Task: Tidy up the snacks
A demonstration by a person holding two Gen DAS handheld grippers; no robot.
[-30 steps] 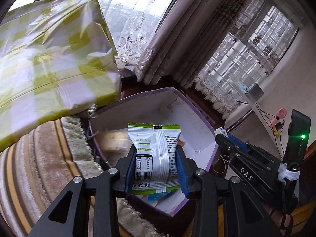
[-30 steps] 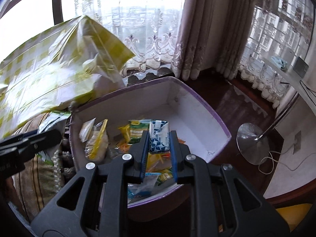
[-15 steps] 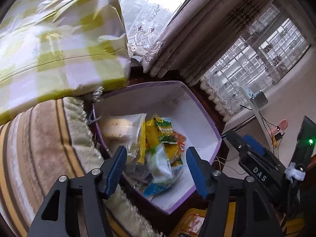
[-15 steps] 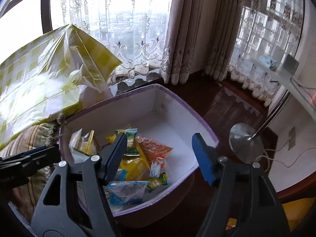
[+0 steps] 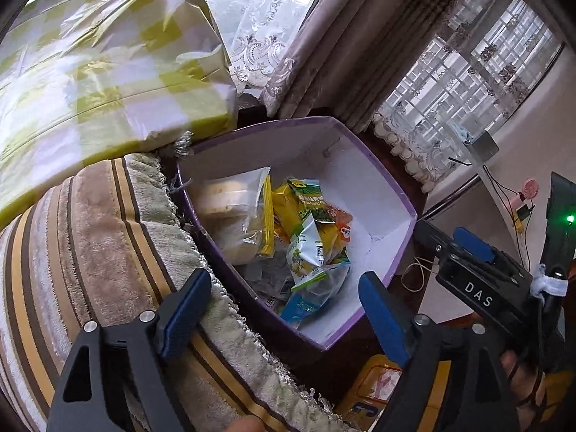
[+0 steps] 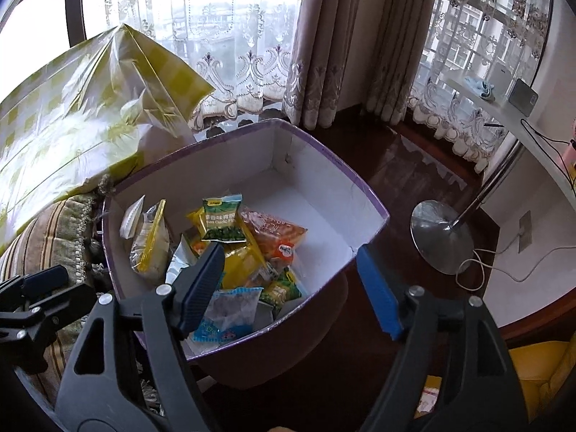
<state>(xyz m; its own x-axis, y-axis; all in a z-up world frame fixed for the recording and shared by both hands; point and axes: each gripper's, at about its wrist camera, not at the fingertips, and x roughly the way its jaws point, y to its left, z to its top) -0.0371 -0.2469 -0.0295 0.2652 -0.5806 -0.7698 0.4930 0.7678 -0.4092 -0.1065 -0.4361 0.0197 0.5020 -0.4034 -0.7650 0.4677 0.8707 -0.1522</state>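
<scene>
Purple-rimmed box (image 6: 374, 216) holding heap of snack packets (image 6: 237, 248): green "Garlic" pea packet (image 6: 222, 219), orange packet (image 6: 277, 234), clear zip bag (image 6: 149, 244) against box's left wall. Left gripper (image 5: 284, 309) and right gripper (image 6: 288, 280) hovering above box's near edge, tilting down, jaws opening, nothing between them. "DAS" reading on right gripper's body. Striped cushion (image 5: 90, 252) lying left of box.

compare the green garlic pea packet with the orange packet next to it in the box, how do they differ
The green pea packet is smaller, with a green printed front and a serrated top edge; the orange packet is larger and see-through, showing orange contents. The green one lies toward the middle of the pile; the orange one lies at its edge, beside the bare white floor of the purple box. Both are sealed snacks lying loose inside it.
</scene>
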